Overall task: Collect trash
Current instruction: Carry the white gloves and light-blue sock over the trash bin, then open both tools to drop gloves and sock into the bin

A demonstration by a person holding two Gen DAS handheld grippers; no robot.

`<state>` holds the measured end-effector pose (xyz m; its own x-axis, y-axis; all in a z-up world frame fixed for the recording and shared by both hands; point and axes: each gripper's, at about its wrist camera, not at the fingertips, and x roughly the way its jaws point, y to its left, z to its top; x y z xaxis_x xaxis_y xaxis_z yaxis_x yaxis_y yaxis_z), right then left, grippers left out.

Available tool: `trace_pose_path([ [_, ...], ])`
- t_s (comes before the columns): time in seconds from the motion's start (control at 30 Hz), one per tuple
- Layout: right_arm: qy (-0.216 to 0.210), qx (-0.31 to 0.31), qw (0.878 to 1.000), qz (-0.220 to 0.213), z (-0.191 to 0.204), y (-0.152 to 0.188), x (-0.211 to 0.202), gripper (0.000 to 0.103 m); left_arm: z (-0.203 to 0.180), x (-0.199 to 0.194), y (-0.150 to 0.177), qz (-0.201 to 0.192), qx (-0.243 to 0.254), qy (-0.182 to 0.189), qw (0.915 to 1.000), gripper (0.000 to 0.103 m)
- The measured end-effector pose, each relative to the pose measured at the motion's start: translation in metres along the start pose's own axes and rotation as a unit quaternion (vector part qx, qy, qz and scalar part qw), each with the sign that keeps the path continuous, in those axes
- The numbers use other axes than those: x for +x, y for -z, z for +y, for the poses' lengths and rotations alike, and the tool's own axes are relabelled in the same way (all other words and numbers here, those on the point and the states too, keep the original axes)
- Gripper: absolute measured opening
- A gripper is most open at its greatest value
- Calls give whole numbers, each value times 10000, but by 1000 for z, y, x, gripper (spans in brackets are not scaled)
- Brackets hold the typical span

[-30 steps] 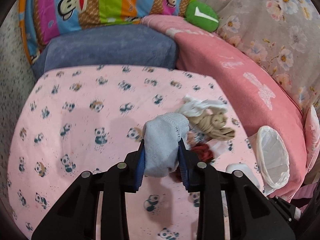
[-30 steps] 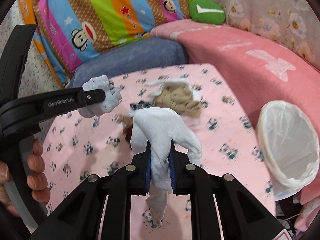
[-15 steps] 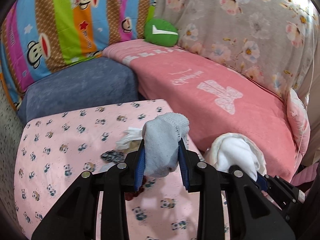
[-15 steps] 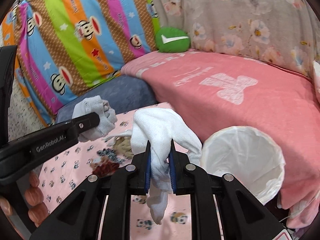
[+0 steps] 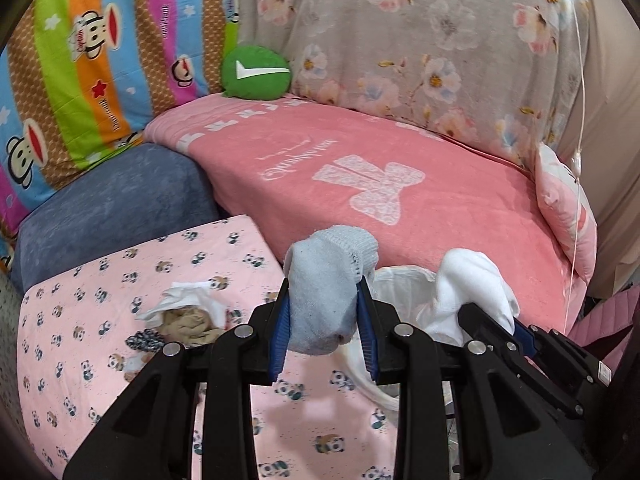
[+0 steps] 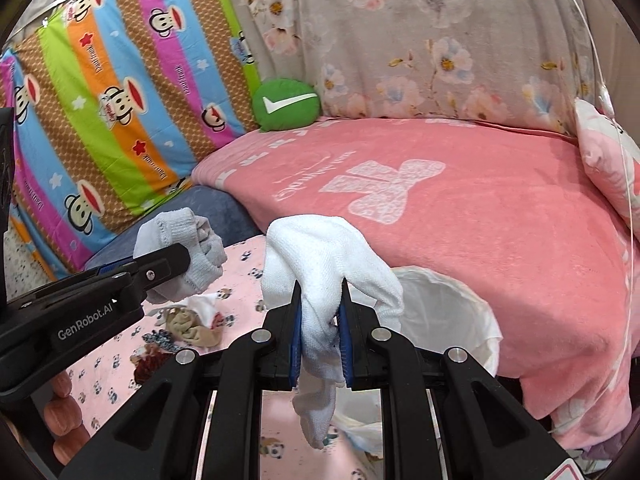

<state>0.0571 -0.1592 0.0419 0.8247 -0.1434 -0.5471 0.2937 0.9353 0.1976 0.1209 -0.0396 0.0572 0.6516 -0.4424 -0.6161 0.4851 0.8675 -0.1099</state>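
Pale grey-blue sock (image 5: 326, 300); white sock (image 6: 328, 276); white bin liner (image 6: 448, 312). Pink sheet (image 5: 100, 320) dotted with small pandas; salmon-pink blanket (image 5: 400, 184) with pale bow print. Green cushion (image 5: 256, 74) bearing a white tick. Rainbow-striped monkey-print cloth (image 6: 120, 92); grey floral cloth (image 6: 420, 40).

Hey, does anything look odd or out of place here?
Yes: the "trash" is socks. The left claw grips a grey sock, the right claw a white sock, beside the lined bin. More clothing lies heaped on the panda sheet.
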Motion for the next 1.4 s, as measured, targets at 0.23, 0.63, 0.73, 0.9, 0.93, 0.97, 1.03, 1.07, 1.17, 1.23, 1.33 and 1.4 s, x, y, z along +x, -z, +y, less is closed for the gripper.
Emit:
trace_pose_path([
  [0.23,158,164,9997,-7,-32,-3,3,16,-30,14,-1,151,149,184,9996,29],
  [0.63,313,331,9989,67,-60,-3,18,16,-62,33,-5,293,370,338,9983,30],
  [0.73,341,356,9987,101,-63,-2,22,16,-66,38,-6,337,375,394,9980,30],
  [0.9,398,409,9982,195,-72,-1,34,18,-71,48,-6,379,395,468,9974,31],
  [0.93,405,422,9981,215,-74,-1,37,20,-72,52,-6,410,387,501,9972,32],
  [0.97,415,428,9980,224,-75,-1,38,21,-72,55,-7,442,369,515,9970,32],
  [1.03,434,458,9977,237,-79,-1,43,21,-72,61,-7,479,308,562,9968,35],
  [1.07,443,467,9976,247,-79,-1,45,23,-72,63,-8,493,284,586,9967,36],
  [1.17,477,502,9972,274,-81,1,51,30,-72,67,-9,469,187,542,9973,62],
  [1.23,496,527,9970,271,-83,1,53,34,-71,65,-10,298,122,409,9986,80],
  [1.33,531,555,9967,278,-83,1,56,42,-69,67,-11,264,141,354,9989,82],
  [1.4,548,560,9966,269,-83,2,56,44,-67,69,-11,283,116,317,9990,82],
])
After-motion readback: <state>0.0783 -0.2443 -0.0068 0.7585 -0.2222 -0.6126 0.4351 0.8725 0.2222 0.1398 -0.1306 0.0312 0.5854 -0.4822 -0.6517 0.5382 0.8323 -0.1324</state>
